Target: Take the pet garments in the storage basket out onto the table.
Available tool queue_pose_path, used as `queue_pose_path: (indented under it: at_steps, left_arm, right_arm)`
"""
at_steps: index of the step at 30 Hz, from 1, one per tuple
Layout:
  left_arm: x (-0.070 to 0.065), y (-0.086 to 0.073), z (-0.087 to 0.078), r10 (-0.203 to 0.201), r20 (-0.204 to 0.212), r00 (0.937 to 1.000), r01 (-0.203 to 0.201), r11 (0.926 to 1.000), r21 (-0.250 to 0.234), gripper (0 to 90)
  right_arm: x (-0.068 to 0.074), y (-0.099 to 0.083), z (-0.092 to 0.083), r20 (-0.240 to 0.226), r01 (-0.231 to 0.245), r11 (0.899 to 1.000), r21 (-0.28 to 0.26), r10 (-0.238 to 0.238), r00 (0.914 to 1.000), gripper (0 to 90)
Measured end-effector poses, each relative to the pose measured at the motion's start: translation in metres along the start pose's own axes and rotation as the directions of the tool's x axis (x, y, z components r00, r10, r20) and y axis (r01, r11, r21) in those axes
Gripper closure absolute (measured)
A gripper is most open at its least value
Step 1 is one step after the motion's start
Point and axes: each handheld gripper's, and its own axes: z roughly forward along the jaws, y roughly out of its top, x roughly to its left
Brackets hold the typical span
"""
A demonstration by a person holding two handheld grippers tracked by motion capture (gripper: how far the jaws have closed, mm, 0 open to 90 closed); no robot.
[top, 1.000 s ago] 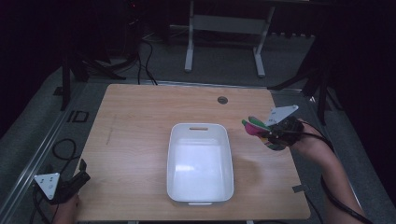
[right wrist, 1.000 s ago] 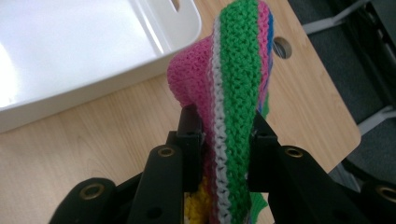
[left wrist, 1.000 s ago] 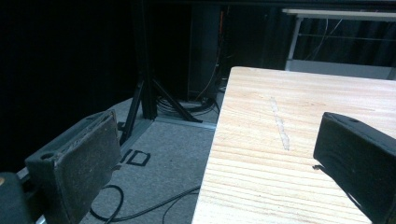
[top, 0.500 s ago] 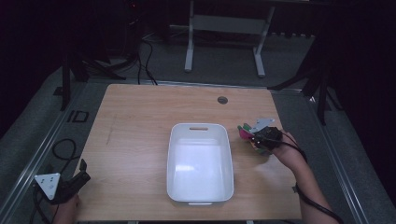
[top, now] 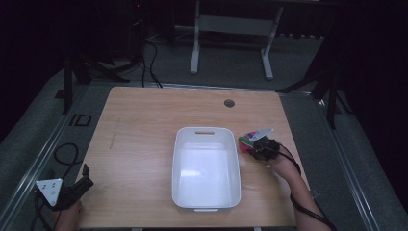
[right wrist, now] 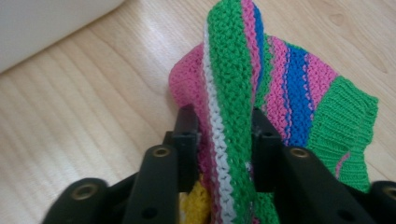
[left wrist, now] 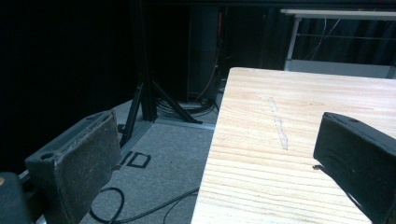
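A knitted cloth (right wrist: 280,93) striped in green, pink, blue and white, with a patch of yellow low down, is pinched between the jaws of my right gripper (right wrist: 223,126), which is shut on a fold of it. In the high view that gripper (top: 260,148) is low over the table just right of a white bin (top: 207,168), with the cloth (top: 246,141) bunched at its tip. My left gripper (top: 82,179) is off the table's near left corner. Its fingers (left wrist: 77,163) stand wide apart and nothing lies between them.
The wooden table (top: 144,125) has a small round grommet (top: 229,103) near its far edge. A faint pale streak (left wrist: 279,126) marks the wood on the left side. Cables (top: 62,154) lie on the grey floor at the left, and a metal stand (top: 231,29) is behind the table.
My right gripper has carried the cloth from the table's right side leftward and down, ending close beside the bin's right rim. The left gripper has stayed put.
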Motion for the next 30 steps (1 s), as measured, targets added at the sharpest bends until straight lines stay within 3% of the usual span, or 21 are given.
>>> queue_pose_path:
  at_steps: [3, 5, 7, 11, 16, 22, 26, 30]
  left_arm:
    - [0.0, 0.0, 0.0, -0.001, 0.0, 1.0, 0.001, 1.0, 0.0, 1.2]
    - [0.0, 0.0, 0.0, 0.0, 0.0, 1.0, 0.0, 1.0, 0.0, 1.2]
    - [0.0, 0.0, 0.0, -0.001, 0.0, 1.0, 0.001, 1.0, -0.001, 1.2]
    - [0.0, 0.0, 0.0, 0.0, -0.001, 1.0, 0.0, 1.0, -0.001, 1.2]
    - [0.0, 0.0, 0.0, -0.003, -0.001, 1.0, 0.003, 1.0, 0.0, 1.2]
    - [0.0, 0.0, 0.0, -0.002, -0.003, 1.0, 0.002, 1.0, 0.0, 1.2]
    - [0.0, 0.0, 0.0, -0.003, -0.003, 1.0, 0.003, 1.0, 0.001, 1.2]
    - [0.0, 0.0, 0.0, -0.004, -0.004, 1.0, 0.004, 1.0, 0.001, 1.2]
  right_arm:
    - [0.001, 0.001, -0.008, -0.017, 0.0, 1.0, -0.004, 0.0, 0.9999, 48.1]
    - [0.0, 0.002, -0.012, -0.017, -0.001, 1.0, -0.008, 0.001, 0.9999, 44.1]
    - [-0.001, 0.001, -0.028, -0.006, -0.019, 0.999, -0.05, 0.019, 0.9998, 38.8]
    - [-0.001, -0.008, -0.05, -0.003, -0.079, 0.987, -0.138, 0.08, 0.9968, 32.9]
    - [-0.003, -0.027, -0.068, 0.026, -0.143, 0.971, -0.193, 0.15, 0.9883, 27.2]
    - [-0.005, -0.055, -0.08, -0.005, -0.204, 0.94, -0.272, 0.21, 0.9776, 15.5]
    - [-0.006, -0.072, -0.085, -0.019, -0.259, 0.915, -0.309, 0.267, 0.9636, 12.1]
    - [-0.003, -0.09, -0.086, 0.022, -0.303, 0.891, -0.338, 0.329, 0.944, 11.7]
